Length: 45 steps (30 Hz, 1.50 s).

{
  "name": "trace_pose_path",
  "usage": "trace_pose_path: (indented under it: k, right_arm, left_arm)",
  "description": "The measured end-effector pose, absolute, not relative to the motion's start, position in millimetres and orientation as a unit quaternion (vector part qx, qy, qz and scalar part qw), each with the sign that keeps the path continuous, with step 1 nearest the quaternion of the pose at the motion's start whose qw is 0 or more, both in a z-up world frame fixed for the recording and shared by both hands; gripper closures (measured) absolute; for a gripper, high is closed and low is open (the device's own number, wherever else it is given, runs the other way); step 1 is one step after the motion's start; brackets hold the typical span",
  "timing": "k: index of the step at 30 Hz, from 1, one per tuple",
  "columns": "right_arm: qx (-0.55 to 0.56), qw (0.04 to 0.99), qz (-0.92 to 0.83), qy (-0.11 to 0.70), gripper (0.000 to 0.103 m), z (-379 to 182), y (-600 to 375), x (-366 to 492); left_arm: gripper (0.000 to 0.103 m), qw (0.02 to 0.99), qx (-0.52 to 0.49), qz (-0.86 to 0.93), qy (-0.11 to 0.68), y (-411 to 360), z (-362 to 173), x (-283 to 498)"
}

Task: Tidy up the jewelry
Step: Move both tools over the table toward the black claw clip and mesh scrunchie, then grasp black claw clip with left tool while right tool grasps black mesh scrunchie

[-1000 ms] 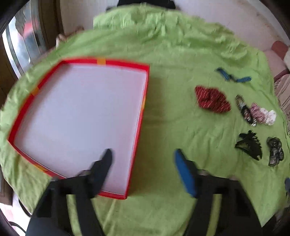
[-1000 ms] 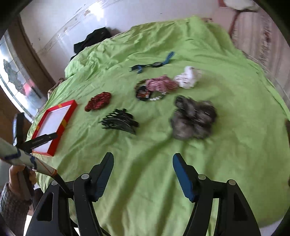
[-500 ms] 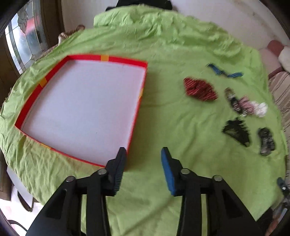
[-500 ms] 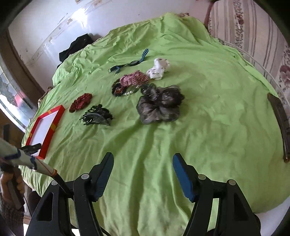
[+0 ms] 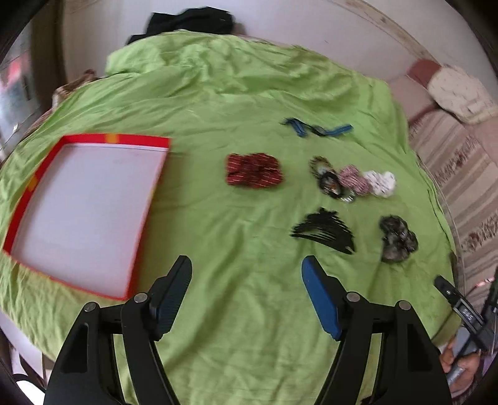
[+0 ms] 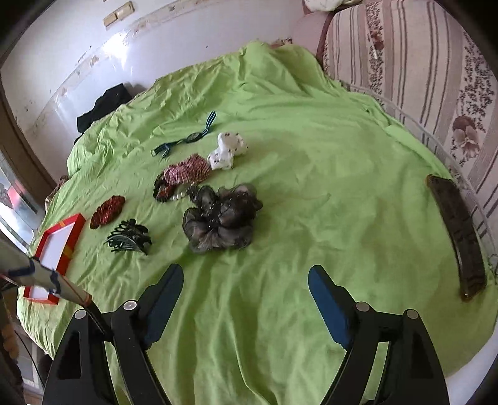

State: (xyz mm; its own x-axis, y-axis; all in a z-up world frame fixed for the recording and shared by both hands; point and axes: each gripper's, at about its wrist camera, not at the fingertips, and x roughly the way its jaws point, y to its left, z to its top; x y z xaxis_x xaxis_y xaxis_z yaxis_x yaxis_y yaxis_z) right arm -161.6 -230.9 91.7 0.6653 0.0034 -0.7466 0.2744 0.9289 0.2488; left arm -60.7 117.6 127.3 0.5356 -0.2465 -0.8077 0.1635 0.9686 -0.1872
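Observation:
A shallow red-rimmed box (image 5: 40, 174) (image 6: 76, 227) with a white floor lies at the left on the green cloth. To its right are a red scrunchie (image 5: 253, 171) (image 6: 107, 212), a black claw clip (image 5: 323, 230) (image 6: 129, 238), a grey sheer scrunchie (image 5: 396, 238) (image 6: 222, 218), a pink and dark bracelet bunch (image 5: 340, 182) (image 6: 182, 177), a white scrunchie (image 5: 381, 183) (image 6: 227, 151) and a blue strap (image 5: 317, 127) (image 6: 186, 137). My left gripper (image 5: 246, 264) hovers over bare cloth, jaws opening, nothing between them. My right gripper (image 6: 246, 274) hangs in front of the grey scrunchie, jaws opening and empty.
A long dark brown barrette (image 6: 457, 236) lies near the table's right edge. Striped sofa cushions (image 6: 420, 62) stand behind at the right. A black cloth (image 5: 190, 21) sits at the far edge by the wall. A hand (image 5: 460, 364) holds the other gripper at lower right.
The left gripper drew back and rose off the red box, swung right, and its jaws widened. The right view shifted right, bringing the barrette into sight, and those jaws widened too.

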Motion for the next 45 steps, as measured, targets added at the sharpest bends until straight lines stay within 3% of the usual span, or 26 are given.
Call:
trace_pose_path:
  k: [15, 27, 30, 32, 34, 35, 40, 41, 42, 45]
  right_arm:
    - [0.172, 0.888, -0.035, 0.425, 0.017, 71, -227, -89]
    - [0.162, 0.875, -0.035, 0.454, 0.017, 47, -222, -45]
    - [0.160, 0.873, -0.037, 0.460, 0.034, 43, -222, -43]
    - [0.166, 0.868, -0.033, 0.467, 0.060, 41, -223, -42]
    - [0.171, 0.868, -0.032, 0.465, 0.071, 42, -223, -45]
    - [0.171, 0.869, -0.033, 0.464, 0.076, 44, -223, -46]
    - [0.171, 0.874, -0.034, 0.454, 0.082, 60, -219, -58]
    - [0.172, 0.876, -0.031, 0.449, 0.082, 65, -219, -62]
    - [0.172, 0.878, -0.031, 0.446, 0.082, 69, -217, -65]
    - [0.168, 0.884, -0.026, 0.436, 0.084, 82, -212, -74]
  left_arm:
    - [0.031, 0.826, 0.021, -0.216, 0.521, 6, 68, 31]
    - [0.024, 0.764, -0.036, -0.278, 0.581, -23, 21, 64]
    - [0.024, 0.762, -0.008, -0.288, 0.580, -36, 22, 52]
    - [0.029, 0.770, -0.005, -0.288, 0.570, -38, 27, 44]
    - [0.056, 0.761, -0.034, -0.302, 0.574, -36, 32, 38]
    - [0.058, 0.755, -0.048, -0.304, 0.578, -35, 34, 37]
    - [0.063, 0.777, -0.058, -0.305, 0.548, -26, 64, 17]
    - [0.069, 0.778, -0.064, -0.308, 0.544, -22, 70, 13]
    - [0.096, 0.780, -0.069, -0.310, 0.539, -18, 77, 8]
    - [0.099, 0.778, -0.085, -0.316, 0.536, -4, 90, -3]
